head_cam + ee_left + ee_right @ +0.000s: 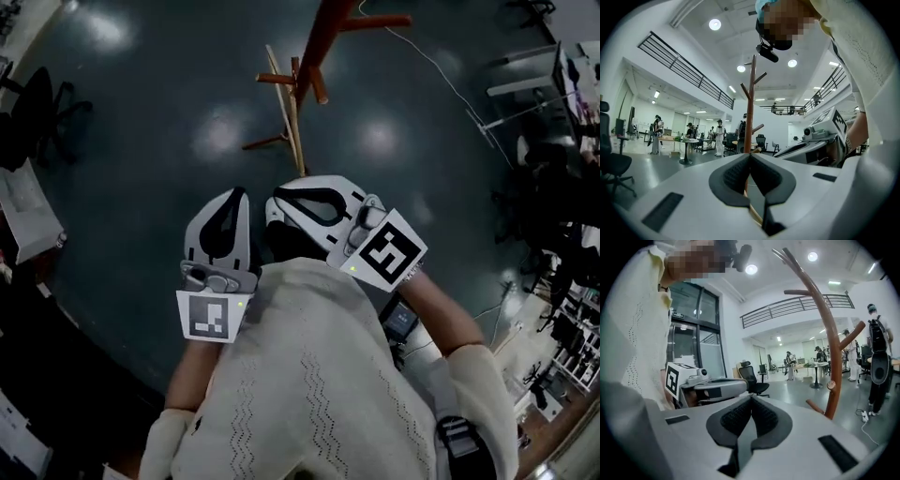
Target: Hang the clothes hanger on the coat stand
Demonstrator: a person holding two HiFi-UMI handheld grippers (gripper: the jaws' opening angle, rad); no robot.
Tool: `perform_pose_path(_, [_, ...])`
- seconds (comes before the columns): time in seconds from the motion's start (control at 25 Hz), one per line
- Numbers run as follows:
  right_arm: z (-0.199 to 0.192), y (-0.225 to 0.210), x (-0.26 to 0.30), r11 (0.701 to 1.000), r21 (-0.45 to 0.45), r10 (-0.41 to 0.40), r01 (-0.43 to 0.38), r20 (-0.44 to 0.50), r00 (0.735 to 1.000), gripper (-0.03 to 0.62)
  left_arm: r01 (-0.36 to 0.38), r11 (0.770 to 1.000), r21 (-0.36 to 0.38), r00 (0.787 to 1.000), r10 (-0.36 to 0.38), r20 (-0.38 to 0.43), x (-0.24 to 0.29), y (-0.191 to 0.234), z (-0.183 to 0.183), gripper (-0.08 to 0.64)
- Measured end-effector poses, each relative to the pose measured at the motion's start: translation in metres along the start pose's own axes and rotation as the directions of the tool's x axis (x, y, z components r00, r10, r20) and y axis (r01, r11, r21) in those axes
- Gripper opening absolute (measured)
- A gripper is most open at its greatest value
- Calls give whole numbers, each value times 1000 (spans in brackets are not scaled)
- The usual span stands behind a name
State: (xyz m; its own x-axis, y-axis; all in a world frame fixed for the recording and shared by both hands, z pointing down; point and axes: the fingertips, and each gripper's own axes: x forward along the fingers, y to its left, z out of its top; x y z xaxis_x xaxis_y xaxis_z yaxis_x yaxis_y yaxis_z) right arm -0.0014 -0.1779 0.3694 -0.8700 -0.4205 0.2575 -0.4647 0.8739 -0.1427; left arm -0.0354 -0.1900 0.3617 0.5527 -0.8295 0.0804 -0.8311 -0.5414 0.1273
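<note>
The reddish-brown coat stand (314, 47) rises from the dark floor ahead of me; it also shows as a pole with pegs in the left gripper view (750, 108) and on the right of the right gripper view (833, 357). A pale wooden clothes hanger (286, 108) lies against the stand's lower pegs, its near end just beyond my grippers. A strip of the hanger (755, 214) shows through the gap below the left jaws. My left gripper (241, 192) (750, 155) and right gripper (277, 199) (751, 397) sit side by side, both shut with nothing between the tips.
Black office chairs (37, 112) stand at the far left and desks (544, 84) at the right. A white cable (441, 75) runs across the floor right of the stand. Several people (719, 136) stand far off, and one person with a backpack (879, 362) is nearer.
</note>
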Motion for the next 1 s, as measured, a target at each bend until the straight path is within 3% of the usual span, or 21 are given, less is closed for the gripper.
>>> perform_pose_path(0.24, [4,-2,-1,999,16,-37,36,45,998,20,7,1000,-7,1000,-7,-2,-1,-2,-4,12])
perform_pose_path(0.44, [-6,6,-2,1000,-4,-11,11,1,1000,20,-5,1000,-11,1000,5,2,-6,-4,-6,12])
perform_pose_path(0.64, [-8,12,3,1000,-14,11,-11,-17,1000,20,9,999,31,1000,-9,14,-11,0,-7,12])
perform_pose_path(1.0, [-1,12,14,1000,-9,16,-16,-6,1000,20,-34,999,-16,999,34,5,-15,13,-6,12])
